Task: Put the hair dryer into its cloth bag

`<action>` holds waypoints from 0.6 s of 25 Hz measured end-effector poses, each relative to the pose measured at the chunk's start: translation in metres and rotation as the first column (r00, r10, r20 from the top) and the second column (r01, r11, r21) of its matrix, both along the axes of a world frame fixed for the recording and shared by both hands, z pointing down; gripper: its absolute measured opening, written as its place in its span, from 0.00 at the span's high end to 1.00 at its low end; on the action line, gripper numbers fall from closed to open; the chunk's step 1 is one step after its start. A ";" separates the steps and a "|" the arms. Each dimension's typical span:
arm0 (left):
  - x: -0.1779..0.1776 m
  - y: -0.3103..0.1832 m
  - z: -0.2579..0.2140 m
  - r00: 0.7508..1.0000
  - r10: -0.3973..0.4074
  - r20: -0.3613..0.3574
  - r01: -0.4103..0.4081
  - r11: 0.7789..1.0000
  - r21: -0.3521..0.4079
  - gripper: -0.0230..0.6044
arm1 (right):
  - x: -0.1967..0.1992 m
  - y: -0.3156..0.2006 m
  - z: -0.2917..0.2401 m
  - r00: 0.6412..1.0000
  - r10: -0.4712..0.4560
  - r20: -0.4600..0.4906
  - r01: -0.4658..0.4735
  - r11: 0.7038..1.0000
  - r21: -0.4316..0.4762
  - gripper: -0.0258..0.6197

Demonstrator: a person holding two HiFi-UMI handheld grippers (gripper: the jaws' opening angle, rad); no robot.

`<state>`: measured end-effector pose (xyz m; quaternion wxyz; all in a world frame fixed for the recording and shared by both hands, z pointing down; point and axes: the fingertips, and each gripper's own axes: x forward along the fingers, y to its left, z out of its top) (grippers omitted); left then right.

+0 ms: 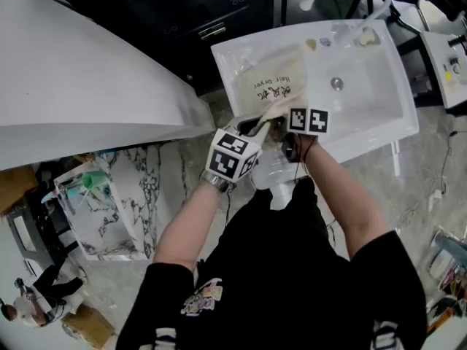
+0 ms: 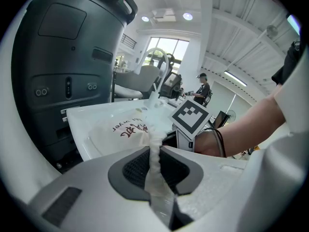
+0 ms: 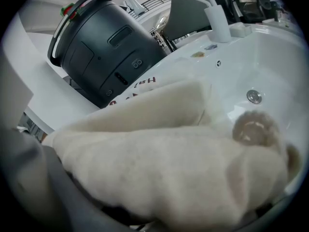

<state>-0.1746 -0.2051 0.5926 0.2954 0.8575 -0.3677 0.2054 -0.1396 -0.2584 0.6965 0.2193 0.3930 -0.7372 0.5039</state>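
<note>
Hair dryer: out of plain sight, judged to be the firm rounded bulk under the cream cloth at the near end of the cloth bag (image 1: 271, 84), down in the white sink (image 1: 379, 115). Probably hard-shelled, heavier at the head, smooth enough to slip; best taken round the handle or barrel, with a wide, firm hold. Bag by contrast soft, limp and light, prone to bunching and folding shut; best held at the mouth hem. Left tongs (image 2: 155, 164) nearly closed, pinching a gathered strip of the bag's edge between the dark pads. Right tongs (image 1: 282, 130) set wide and swallowed in cloth, with that bulk between the jaws; actual bite on it impossible to judge. Worth keeping the mouth taut while feeding the dryer deeper.
</note>
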 end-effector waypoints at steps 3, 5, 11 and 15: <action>-0.002 0.000 0.002 1.000 -0.006 -0.002 0.006 1.000 -0.008 0.89 | -0.001 -0.001 0.003 1.000 -0.006 -0.028 0.007 1.000 0.008 0.58; -0.003 0.000 0.004 1.000 -0.010 -0.001 0.010 1.000 -0.012 0.89 | -0.001 -0.002 0.006 0.998 -0.021 -0.057 0.022 1.000 0.018 0.58; -0.003 0.001 0.008 1.000 -0.016 -0.003 0.015 1.000 -0.018 0.89 | -0.001 0.001 0.011 0.993 -0.072 -0.099 0.074 0.997 0.019 0.57; -0.005 -0.002 0.008 1.000 -0.028 -0.001 0.028 1.000 -0.013 0.89 | -0.005 0.004 0.008 0.994 -0.087 -0.068 0.088 0.996 0.011 0.48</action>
